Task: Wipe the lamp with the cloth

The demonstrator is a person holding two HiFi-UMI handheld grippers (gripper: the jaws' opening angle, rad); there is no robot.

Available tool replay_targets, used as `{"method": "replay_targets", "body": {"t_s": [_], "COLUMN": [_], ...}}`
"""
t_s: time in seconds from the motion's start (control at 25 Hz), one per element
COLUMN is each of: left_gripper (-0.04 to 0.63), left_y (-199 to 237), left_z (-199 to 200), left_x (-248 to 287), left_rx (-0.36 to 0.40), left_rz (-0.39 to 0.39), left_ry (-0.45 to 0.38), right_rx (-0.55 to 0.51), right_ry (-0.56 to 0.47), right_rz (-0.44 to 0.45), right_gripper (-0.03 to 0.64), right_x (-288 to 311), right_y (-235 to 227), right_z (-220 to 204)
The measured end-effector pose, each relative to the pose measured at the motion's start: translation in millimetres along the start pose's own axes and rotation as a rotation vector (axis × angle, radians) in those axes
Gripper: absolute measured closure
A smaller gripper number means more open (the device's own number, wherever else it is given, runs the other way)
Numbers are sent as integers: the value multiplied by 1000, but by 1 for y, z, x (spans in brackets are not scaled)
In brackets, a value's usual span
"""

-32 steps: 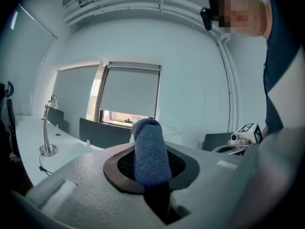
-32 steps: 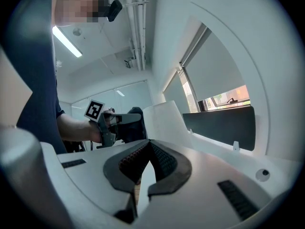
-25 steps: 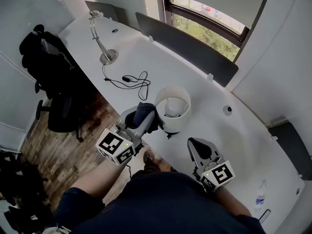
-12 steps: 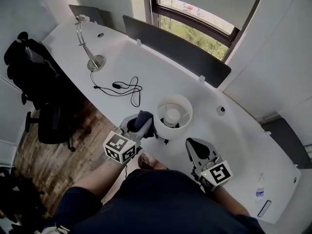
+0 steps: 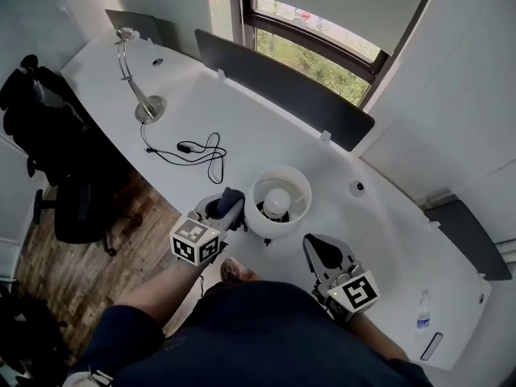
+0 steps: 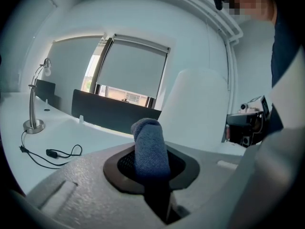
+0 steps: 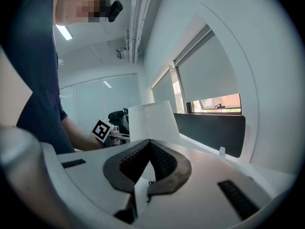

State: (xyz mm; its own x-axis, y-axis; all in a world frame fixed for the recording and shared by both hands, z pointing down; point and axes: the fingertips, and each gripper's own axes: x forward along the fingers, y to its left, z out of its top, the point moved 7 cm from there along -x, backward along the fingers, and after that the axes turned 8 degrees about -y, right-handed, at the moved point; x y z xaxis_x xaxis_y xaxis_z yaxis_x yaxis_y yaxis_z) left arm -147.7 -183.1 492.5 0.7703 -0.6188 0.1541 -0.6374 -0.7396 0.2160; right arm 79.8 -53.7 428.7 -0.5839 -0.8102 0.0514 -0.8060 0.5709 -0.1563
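Note:
The lamp's white shade [image 5: 278,202] stands near the desk's front edge, its bulb visible from above. My left gripper [image 5: 223,209] is shut on a dark blue cloth [image 5: 228,201], held against the shade's left side. In the left gripper view the cloth [image 6: 149,149] stands up between the jaws, with the lamp shade [image 6: 195,111] close ahead on the right. My right gripper [image 5: 322,252] hangs to the right of the lamp, a little short of it, with its jaws shut and empty. From the right gripper view the lamp shade [image 7: 152,120] rises just beyond the right gripper [image 7: 149,144].
A silver desk lamp [image 5: 133,83] stands at the far left of the white desk [image 5: 266,135], with a black cable [image 5: 197,150] coiled beside it. A dark divider panel [image 5: 282,87] runs along the back. A black chair [image 5: 48,135] sits off the left edge. A bottle [image 5: 422,321] stands at the right.
The left gripper with the cloth has closed in on the shade's left side. The head view has shifted, and the right gripper has barely moved.

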Motion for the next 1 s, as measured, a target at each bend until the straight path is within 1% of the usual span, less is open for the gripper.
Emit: {"method": "replay_targets", "body": {"t_s": [0.24, 0.4, 0.68, 0.84, 1.0], "left_gripper": [528, 528, 528, 528, 528], "left_y": [-7, -11, -23, -30, -36], "left_z": [43, 72, 122, 140, 151], "left_x": [6, 14, 18, 14, 2], "left_rx": [6, 8, -9, -1, 15], "left_rz": [-58, -106, -184, -189, -149], "left_ry": [-98, -148, -251, -287, -313], "right_rx": [-1, -5, -4, 1, 0], "right_ry": [-15, -28, -54, -72, -85], "right_rz": [-1, -3, -14, -10, 2], "right_gripper": [606, 606, 606, 606, 606], "right_x": [-4, -6, -9, -11, -12], "right_y": [-6, -8, -14, -13, -16], "right_z": [5, 9, 14, 17, 20]}}
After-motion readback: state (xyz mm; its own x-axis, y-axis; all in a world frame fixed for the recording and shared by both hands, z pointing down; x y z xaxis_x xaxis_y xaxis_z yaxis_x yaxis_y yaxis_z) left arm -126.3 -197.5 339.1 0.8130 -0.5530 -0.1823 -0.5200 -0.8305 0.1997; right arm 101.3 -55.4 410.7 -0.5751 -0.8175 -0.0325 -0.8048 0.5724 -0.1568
